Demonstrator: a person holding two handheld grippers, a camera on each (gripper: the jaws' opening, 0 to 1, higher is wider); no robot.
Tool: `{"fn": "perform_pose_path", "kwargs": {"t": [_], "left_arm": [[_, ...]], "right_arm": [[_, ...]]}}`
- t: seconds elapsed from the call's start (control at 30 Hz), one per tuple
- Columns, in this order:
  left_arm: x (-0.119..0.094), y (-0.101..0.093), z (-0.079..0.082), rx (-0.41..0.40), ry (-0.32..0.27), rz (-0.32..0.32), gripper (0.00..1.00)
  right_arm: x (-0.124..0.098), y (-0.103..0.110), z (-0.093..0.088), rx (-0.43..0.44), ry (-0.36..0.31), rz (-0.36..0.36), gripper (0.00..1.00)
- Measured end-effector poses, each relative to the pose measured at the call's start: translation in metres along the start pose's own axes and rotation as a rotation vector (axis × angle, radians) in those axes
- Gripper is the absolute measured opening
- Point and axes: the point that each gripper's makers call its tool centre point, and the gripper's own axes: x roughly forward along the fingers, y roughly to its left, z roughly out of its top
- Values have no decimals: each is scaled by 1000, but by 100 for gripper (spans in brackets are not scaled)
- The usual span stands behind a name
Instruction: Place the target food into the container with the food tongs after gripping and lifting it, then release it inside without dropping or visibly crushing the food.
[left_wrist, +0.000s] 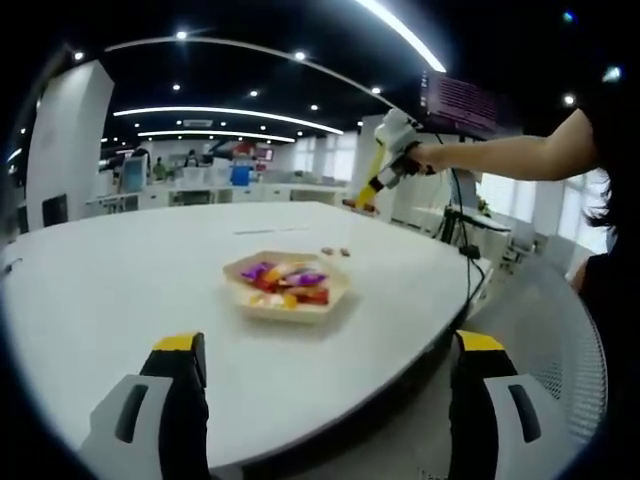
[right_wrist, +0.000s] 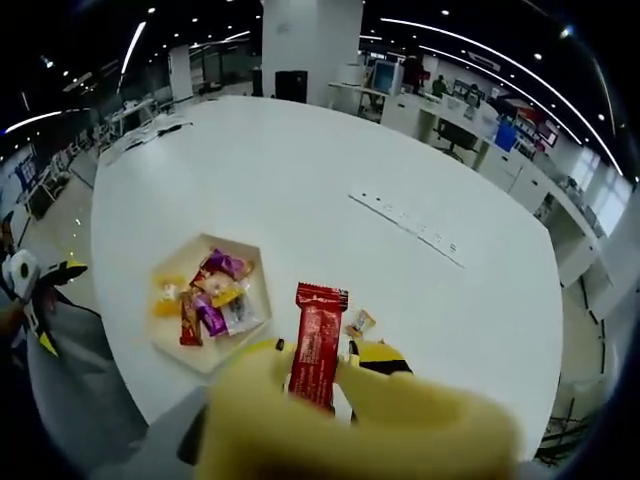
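Red wrapper, long and narrow: the bar (right_wrist: 318, 345) stands upright between the yellow tongs (right_wrist: 345, 395) of the right gripper, clamped near its lower half, its crimped top edge free above the table (right_wrist: 300, 160); it hangs in the air to the right of the tray (right_wrist: 168, 335) in the right gripper view, not over it; the wrapper looks flat and uncrushed.

Tray: a pale, shallow hexagonal dish near the table's near edge; inside lie wrapped sweets in a loose pile, a purple one (right_wrist: 225, 264) at the top, an orange-yellow one (right_wrist: 168, 297) at the left, a dark red stick (right_wrist: 188, 320) and a magenta one (right_wrist: 210, 318) in the middle, a clear-silver one (right_wrist: 240, 314) to the right; in the left gripper view the tray (left_wrist: 262, 308) shows the same mix of purple, yellow and red.

Just beside the bar's right edge a small loose sweet (right_wrist: 360, 322) lies on the table, outside the tray; two small brown bits (left_wrist: 336, 251) lie beyond the tray in the left gripper view.

Left gripper (left_wrist: 325, 375): its black, yellow-tipped jaws stand wide apart, holding nothing, low before the table edge; the right gripper (left_wrist: 385, 165) is seen raised high beyond the table in a hand (left_wrist: 425, 155), and the left gripper (right_wrist: 35, 290) shows at the left border of the right gripper view.

A recessed strip (right_wrist: 405, 225) runs across the white table; desks and ceiling lights fill the room behind.
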Motion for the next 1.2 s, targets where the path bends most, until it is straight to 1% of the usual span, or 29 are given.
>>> {"fn": "perform_pose_path", "kwargs": {"t": [0.3, 0.37, 0.47, 0.63, 0.83, 0.93, 1.0, 1.2], "left_arm": [[0, 0, 0, -5, -4, 2, 99], [0, 1, 0, -3, -3, 5, 99], [0, 1, -1, -3, -1, 2, 99], [0, 2, 1, -1, -9, 9, 99], [0, 1, 0, 0, -8, 11, 99], [0, 1, 0, 2, -8, 13, 99], [0, 2, 0, 0, -9, 14, 99], [0, 3, 1, -3, -11, 18, 99]], "right_arm": [[10, 23, 12, -36, 1, 29, 24], [13, 30, 17, -44, -2, 44, 24], [15, 35, 22, -47, -5, 56, 24], [18, 47, 32, -77, -18, 69, 24], [25, 63, 40, -92, -15, 99, 24], [30, 71, 44, -110, -11, 112, 24], [34, 78, 49, -140, -18, 120, 24], [44, 96, 59, -163, -18, 151, 24]]}}
